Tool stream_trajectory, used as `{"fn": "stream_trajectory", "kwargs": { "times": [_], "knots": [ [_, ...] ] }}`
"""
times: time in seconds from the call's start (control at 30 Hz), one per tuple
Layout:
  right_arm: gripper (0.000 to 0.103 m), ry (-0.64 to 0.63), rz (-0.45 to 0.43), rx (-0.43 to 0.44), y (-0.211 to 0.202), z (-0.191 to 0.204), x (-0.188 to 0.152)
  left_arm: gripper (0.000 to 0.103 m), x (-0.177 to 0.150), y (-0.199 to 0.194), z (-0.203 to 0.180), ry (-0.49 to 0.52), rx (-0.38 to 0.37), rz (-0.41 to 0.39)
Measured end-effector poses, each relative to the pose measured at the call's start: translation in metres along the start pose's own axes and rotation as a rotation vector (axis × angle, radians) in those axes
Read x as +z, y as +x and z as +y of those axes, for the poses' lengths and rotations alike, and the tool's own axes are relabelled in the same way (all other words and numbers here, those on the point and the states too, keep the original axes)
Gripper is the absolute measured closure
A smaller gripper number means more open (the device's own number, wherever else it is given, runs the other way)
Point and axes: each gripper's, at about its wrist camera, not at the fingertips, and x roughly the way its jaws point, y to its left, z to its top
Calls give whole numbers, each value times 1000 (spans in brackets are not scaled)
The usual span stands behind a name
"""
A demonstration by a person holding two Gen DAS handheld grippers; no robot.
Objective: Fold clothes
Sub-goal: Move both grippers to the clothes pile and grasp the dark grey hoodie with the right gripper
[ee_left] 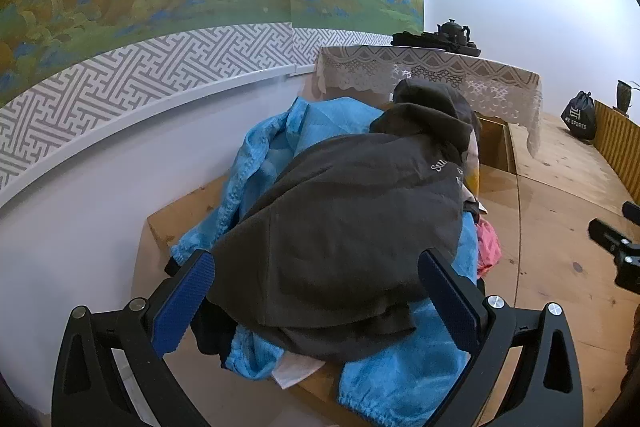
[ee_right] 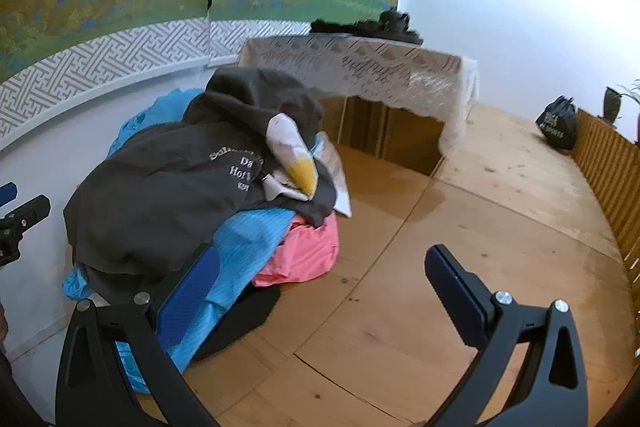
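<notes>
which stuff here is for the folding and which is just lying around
For the job:
dark shirt
blue jacket
pink garment
white and yellow cloth

Lying about:
teapot
lace cloth
black bag
vase

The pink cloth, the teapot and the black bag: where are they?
pink cloth (ee_right: 306, 251): right wrist view, on its bunched front fold.
teapot (ee_left: 453, 29): left wrist view, on its round body.
black bag (ee_left: 580, 119): left wrist view, on its printed front.
</notes>
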Motion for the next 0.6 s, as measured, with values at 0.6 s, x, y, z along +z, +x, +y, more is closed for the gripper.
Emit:
{"fn": "stream_trajectory", "kwargs": {
  "times": [0.6],
  "knots": [
    [0,182,-16,-16,28,-12,28,1,14,15,22,-85,-59,-48]
  ]
}}
